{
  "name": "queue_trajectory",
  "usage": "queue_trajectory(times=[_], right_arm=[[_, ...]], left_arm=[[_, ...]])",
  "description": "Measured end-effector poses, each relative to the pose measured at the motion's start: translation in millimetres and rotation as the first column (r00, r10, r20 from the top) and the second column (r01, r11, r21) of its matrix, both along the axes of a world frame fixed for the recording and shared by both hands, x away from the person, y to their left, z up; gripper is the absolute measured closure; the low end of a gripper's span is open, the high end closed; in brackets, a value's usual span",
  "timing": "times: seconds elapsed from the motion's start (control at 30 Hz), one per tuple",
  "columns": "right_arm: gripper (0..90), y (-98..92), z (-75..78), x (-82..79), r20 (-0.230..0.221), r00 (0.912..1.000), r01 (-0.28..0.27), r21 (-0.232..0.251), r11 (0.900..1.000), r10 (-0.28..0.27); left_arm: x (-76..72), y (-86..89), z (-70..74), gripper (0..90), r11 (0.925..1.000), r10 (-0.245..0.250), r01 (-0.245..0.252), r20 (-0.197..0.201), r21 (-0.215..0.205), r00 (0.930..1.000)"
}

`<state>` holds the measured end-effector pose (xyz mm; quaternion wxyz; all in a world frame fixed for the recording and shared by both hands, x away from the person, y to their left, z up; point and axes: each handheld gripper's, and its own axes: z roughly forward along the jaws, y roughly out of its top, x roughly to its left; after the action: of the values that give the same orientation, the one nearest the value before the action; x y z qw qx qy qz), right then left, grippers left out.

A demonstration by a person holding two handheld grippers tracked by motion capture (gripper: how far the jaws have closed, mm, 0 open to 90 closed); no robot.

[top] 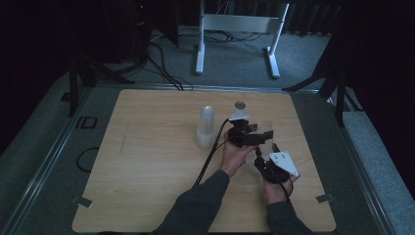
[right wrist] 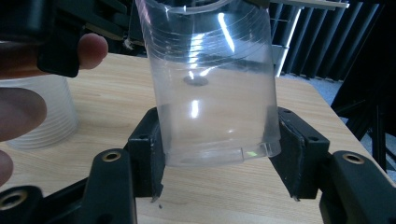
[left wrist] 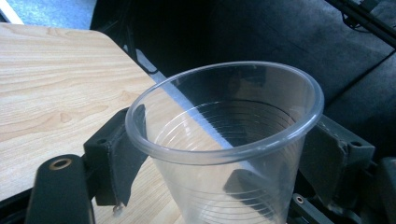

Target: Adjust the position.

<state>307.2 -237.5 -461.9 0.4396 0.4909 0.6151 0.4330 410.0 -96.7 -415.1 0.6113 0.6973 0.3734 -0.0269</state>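
Clear plastic cup [right wrist: 212, 88] held above wooden table [top: 147, 171], right of centre. Right gripper [right wrist: 217, 158] clamped on cup's base, pads pressing both sides. Left gripper [left wrist: 224, 154] straddles cup near rim (contact unclear on one side). Stack of cups [top: 206, 127] stands just left; small dark disc [top: 240, 105] beyond.

High view: dim, underexposed; wooden table [top: 147, 161] the sole lit patch, surroundings beyond table near black. No distinct shadows on table. Detail soft, grainy.

Left gripper view: brighter, daylight-toned; clear plastic cup [left wrist: 224, 140] rim sharp, thin highlight along rim. Background behind cup dark, soft. Near jaw parts below cup blurred.

Right gripper view: bright; white glare streaks and spots on cup wall [right wrist: 212, 84]. Fingers [right wrist: 18, 112] left of cup out of focus. Stack of cups [right wrist: 44, 112] left of cup soft.
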Motion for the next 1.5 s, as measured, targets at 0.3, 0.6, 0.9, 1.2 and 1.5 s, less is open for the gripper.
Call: queue_trajectory(times=[0.3,0.6,0.9,1.2,1.5], right_arm=[[41.7,-1.0,-1.2,1.1,-0.012,0.9999,-0.003,0.01,1.0,0.003],[40.6,-0.9,-1.7,1.4,-0.014,0.9999,-0.009,0.005,1.0,0.009],[36.4,0.6,-3.3,3.3,-0.039,0.9991,-0.019,-0.005,1.0,0.019],[29.3,0.6,-3.8,4.3,-0.055,0.9982,-0.025,-0.016,1.0,0.025],[26.5,-0.9,-1.6,6.7,-0.068,0.9965,-0.051,-0.02,0.998,0.05]], left_arm=[[-0.1,-1.0,-1.0,25.3,1.0,-0.001,0.001,0.001,0.005,1.0],[-0.9,-0.9,-0.2,27.7,0.9999,-0.003,0.003,0.014,0.011,0.9999],[-1.9,-0.8,-0.2,28.0,0.9996,0.001,-0.002,0.04,0.029,0.9992],[-3.6,-0.2,2.1,28.1,0.9978,0.017,-0.022,0.076,0.063,0.997],[-9.1,-4.9,1.9,28.3,0.9875,-0.003,-0.021,0.149,0.156,0.9888]])
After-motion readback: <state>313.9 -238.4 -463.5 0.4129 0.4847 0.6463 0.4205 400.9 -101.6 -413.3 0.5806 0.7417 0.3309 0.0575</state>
